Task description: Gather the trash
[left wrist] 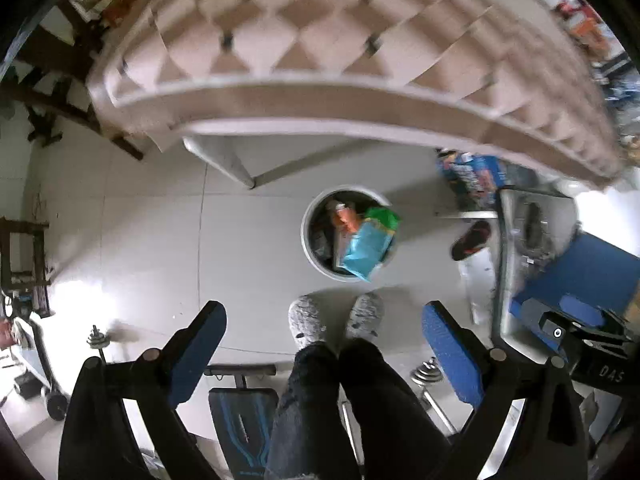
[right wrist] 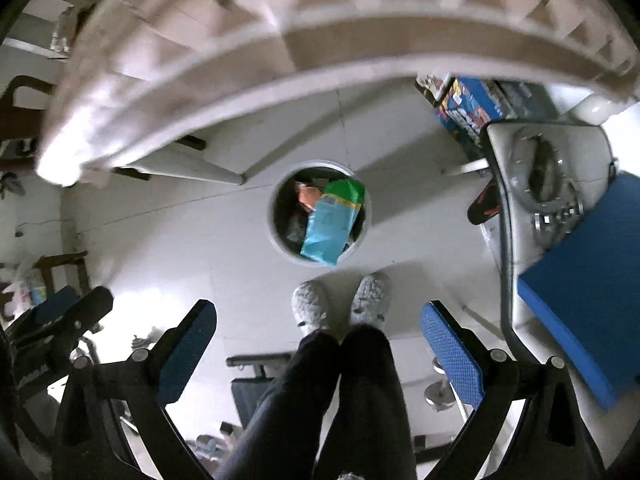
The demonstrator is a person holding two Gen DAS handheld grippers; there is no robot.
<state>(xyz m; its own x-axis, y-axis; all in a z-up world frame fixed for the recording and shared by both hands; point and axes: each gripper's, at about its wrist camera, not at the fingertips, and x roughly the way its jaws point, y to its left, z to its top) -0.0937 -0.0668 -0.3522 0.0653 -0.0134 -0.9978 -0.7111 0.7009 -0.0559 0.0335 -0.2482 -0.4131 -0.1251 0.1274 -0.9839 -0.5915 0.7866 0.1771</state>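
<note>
A round white trash bin (left wrist: 310, 256) stands on the tiled floor below me. A blue and green snack bag (left wrist: 368, 246) sticks out of it, beside an orange wrapper (left wrist: 346, 218). The bin (right wrist: 280, 244), the snack bag (right wrist: 330, 224) and the orange wrapper (right wrist: 308, 198) also show in the right wrist view. My left gripper (left wrist: 324, 320) is open and empty, high above the floor. My right gripper (right wrist: 320, 320) is open and empty too. Each gripper's side shows at the other view's edge.
A tufted beige sofa (left wrist: 320, 48) curves behind the bin. The person's feet in grey slippers (left wrist: 336, 318) stand in front of it. A table with a blue board (right wrist: 592, 280) is at the right, a sandal (left wrist: 472, 240) beside it. Dumbbells (left wrist: 428, 376) and a bench (left wrist: 240, 412) lie below.
</note>
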